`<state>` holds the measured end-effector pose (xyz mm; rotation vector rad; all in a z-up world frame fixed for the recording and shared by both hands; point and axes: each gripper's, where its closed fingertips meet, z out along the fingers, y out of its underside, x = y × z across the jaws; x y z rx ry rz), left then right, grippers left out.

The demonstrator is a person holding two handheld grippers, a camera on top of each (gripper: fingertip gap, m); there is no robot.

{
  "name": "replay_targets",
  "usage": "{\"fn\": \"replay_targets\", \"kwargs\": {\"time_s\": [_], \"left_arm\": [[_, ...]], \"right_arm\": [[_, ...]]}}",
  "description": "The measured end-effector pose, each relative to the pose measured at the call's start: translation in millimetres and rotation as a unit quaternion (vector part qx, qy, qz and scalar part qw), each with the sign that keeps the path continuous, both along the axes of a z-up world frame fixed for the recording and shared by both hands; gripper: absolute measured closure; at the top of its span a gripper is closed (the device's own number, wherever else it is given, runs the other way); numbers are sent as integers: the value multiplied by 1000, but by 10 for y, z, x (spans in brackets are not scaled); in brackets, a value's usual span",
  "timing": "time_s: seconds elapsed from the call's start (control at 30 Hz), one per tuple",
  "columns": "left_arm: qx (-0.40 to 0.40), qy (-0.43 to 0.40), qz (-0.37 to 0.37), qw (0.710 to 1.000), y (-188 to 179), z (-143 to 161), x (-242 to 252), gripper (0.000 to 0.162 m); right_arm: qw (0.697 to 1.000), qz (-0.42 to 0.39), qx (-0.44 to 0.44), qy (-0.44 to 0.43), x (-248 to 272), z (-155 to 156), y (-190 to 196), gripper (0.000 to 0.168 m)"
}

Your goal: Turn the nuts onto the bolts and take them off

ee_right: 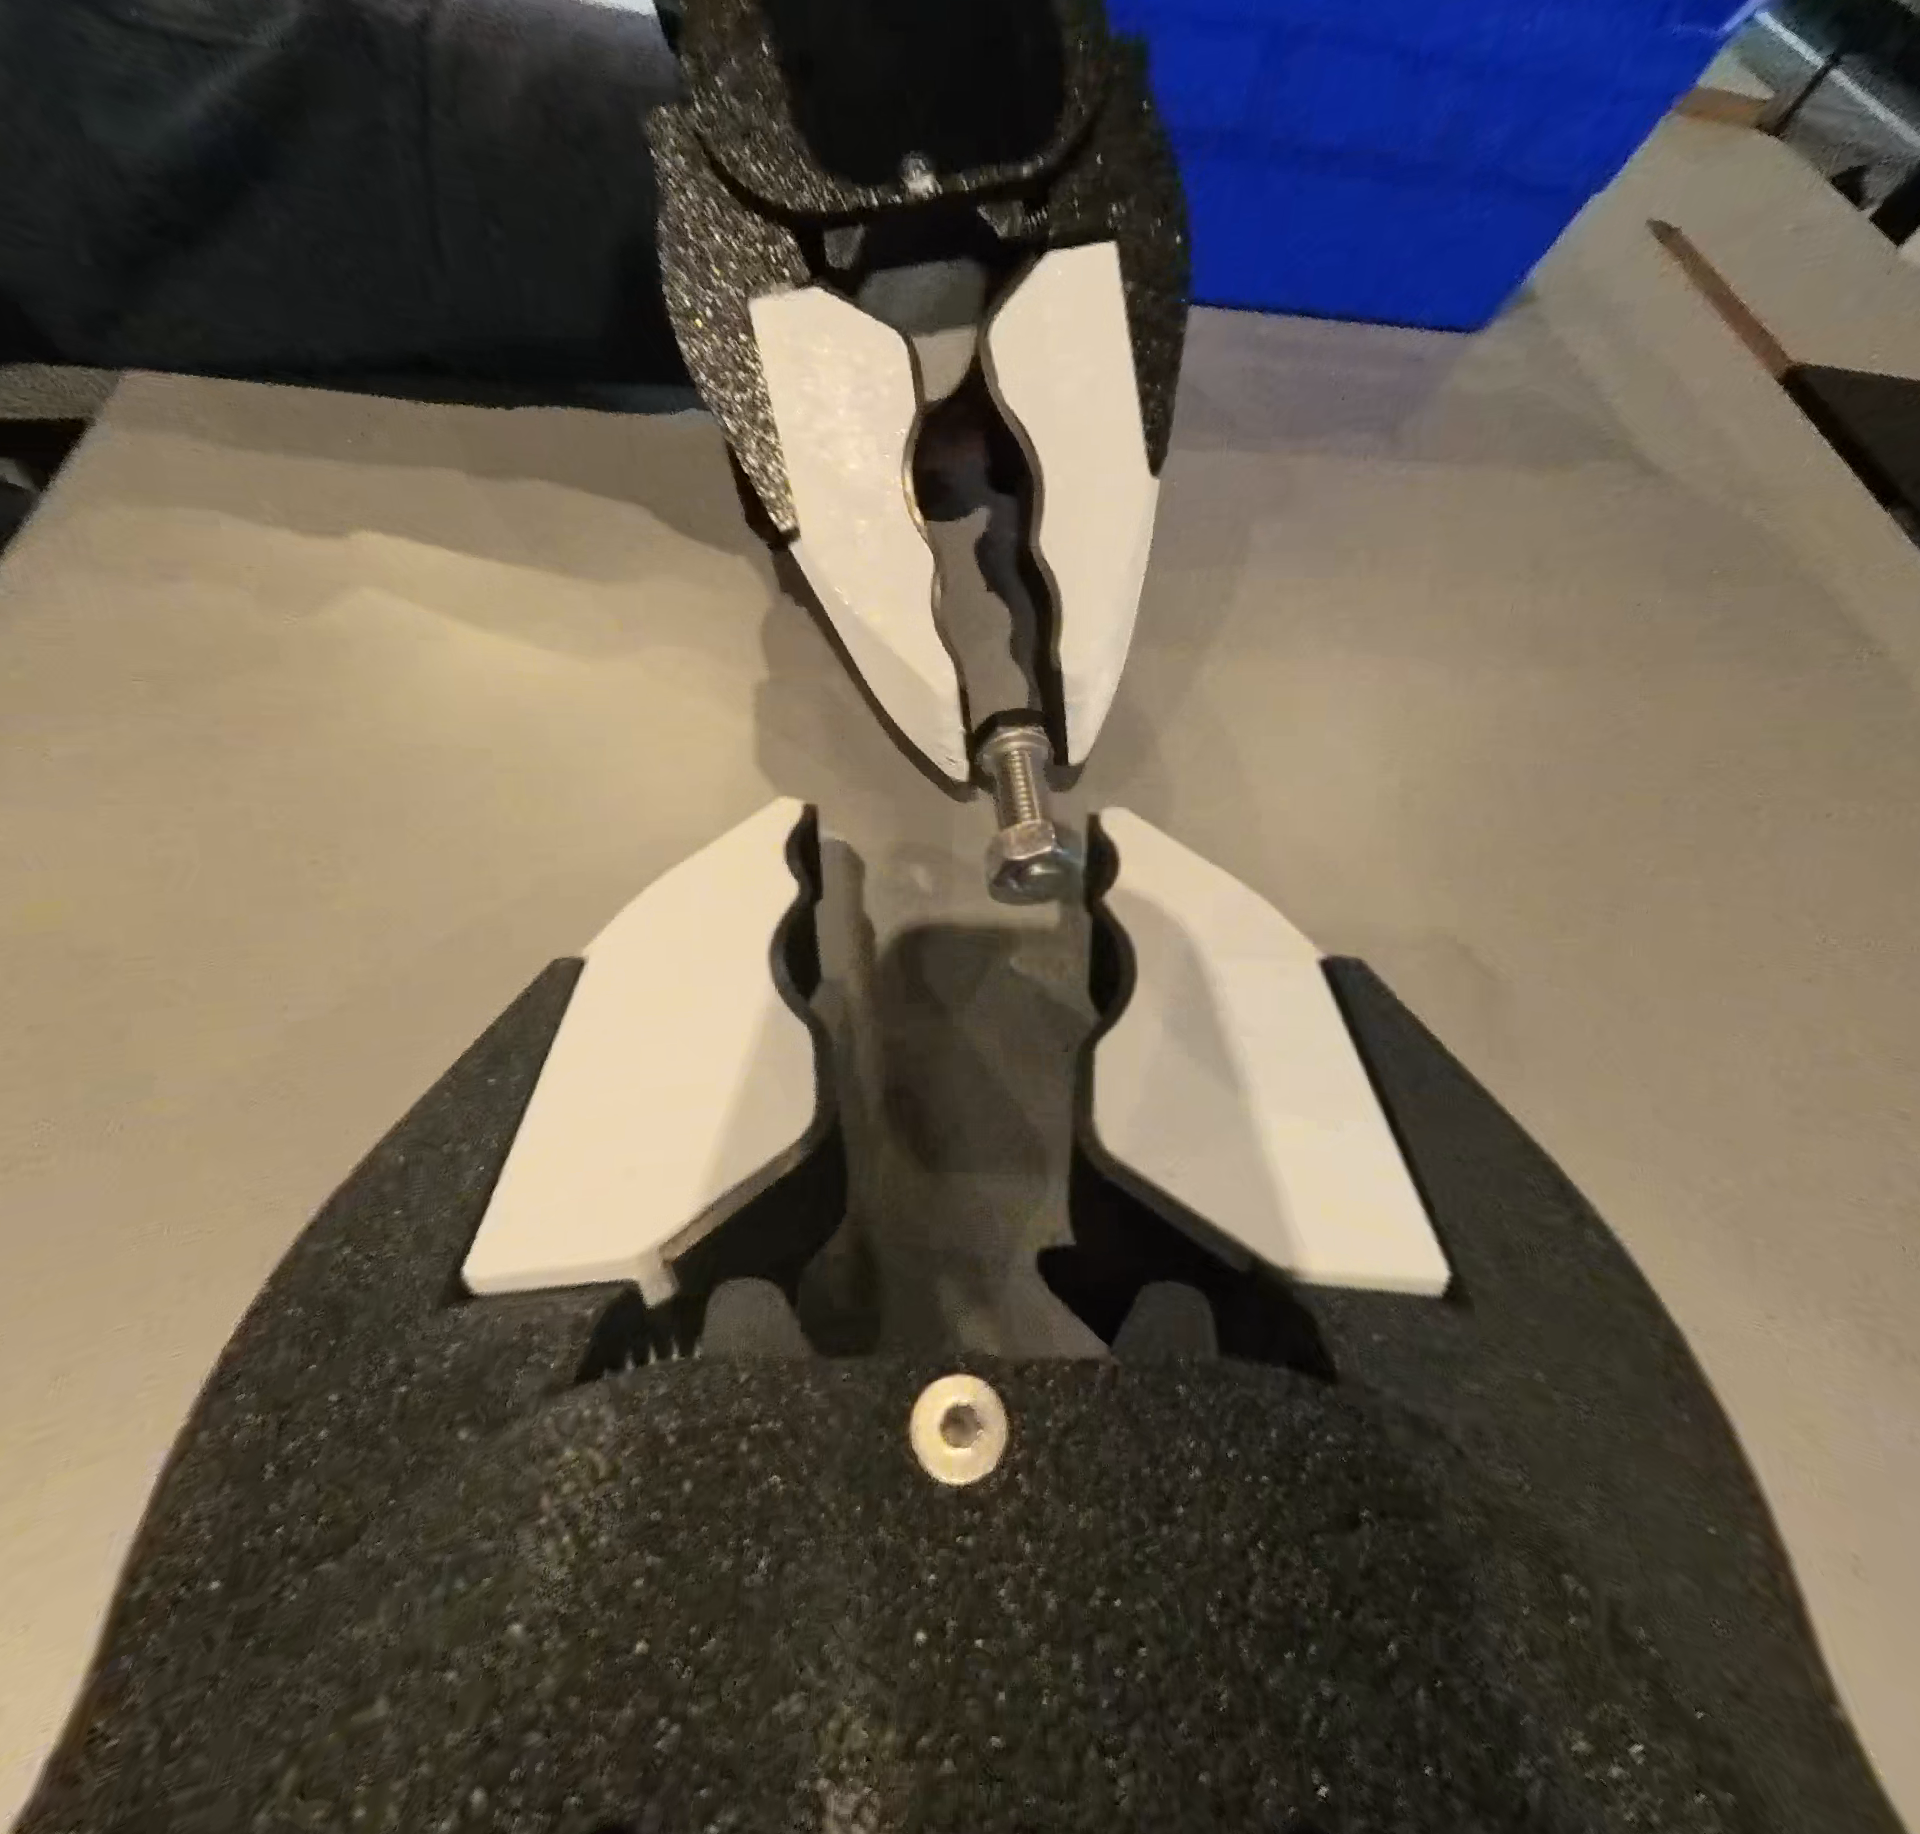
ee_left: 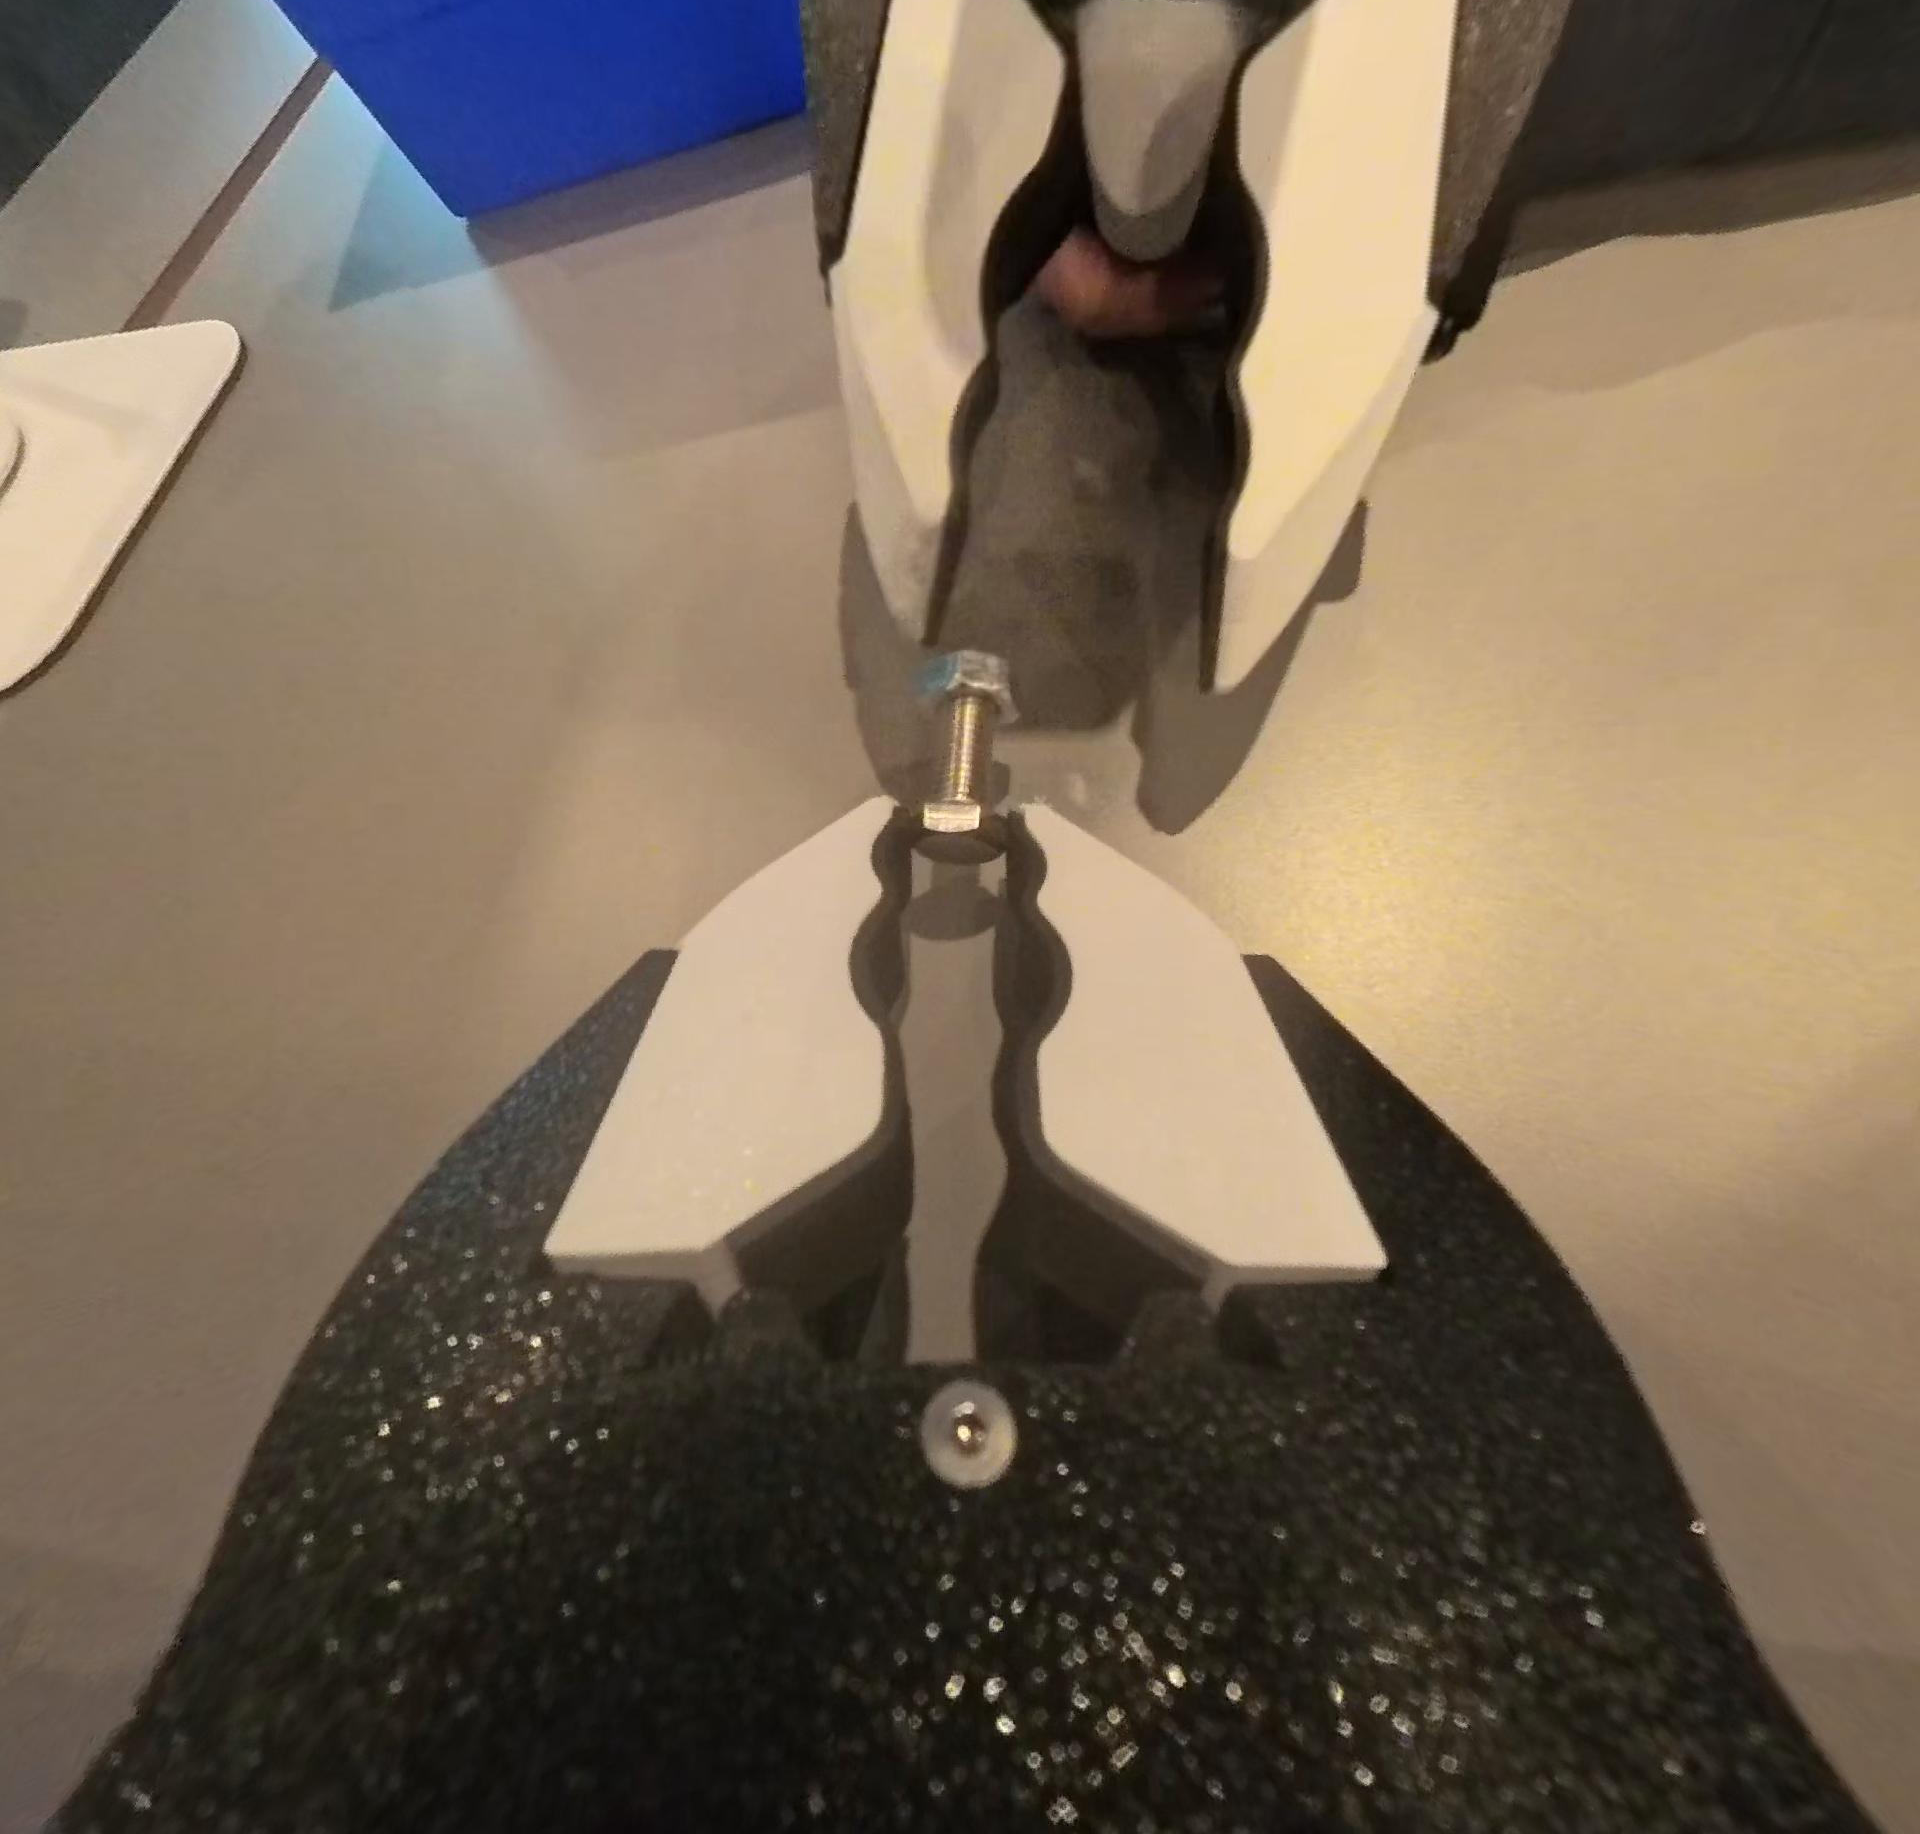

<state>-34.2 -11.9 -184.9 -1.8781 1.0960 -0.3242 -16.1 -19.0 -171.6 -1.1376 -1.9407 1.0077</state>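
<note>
My left gripper [ee_left: 956, 834] is shut on the head of a steel bolt [ee_left: 961, 756], which points away from it above the table. A hex nut [ee_left: 956, 681] sits on the far end of the bolt's thread. My right gripper [ee_left: 1060, 714] faces the left one, open and empty. In the right wrist view the nut [ee_right: 1027, 865] lies between the tips of my right gripper [ee_right: 956, 828], close to the right-hand finger [ee_right: 1195, 953] and apart from the other. The left gripper [ee_right: 1013, 756] holds the bolt [ee_right: 1010, 787] there too.
A grey table [ee_left: 416, 901] lies under both grippers. A blue bin [ee_right: 1403, 122] stands at the table's far side and also shows in the left wrist view [ee_left: 540, 49]. A white tray [ee_left: 94, 475] lies at the left. A dark sleeve [ee_right: 260, 174] is behind the left gripper. Left and right tips are no more than a few centimetres apart.
</note>
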Motion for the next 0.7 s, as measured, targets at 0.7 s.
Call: {"fn": "replay_targets", "kwargs": {"time_s": [0.7], "left_arm": [[-4,-2,1,1000,-1,-2,-1,145]], "right_arm": [[1000,15,0,1,26,5,-31,115]]}}
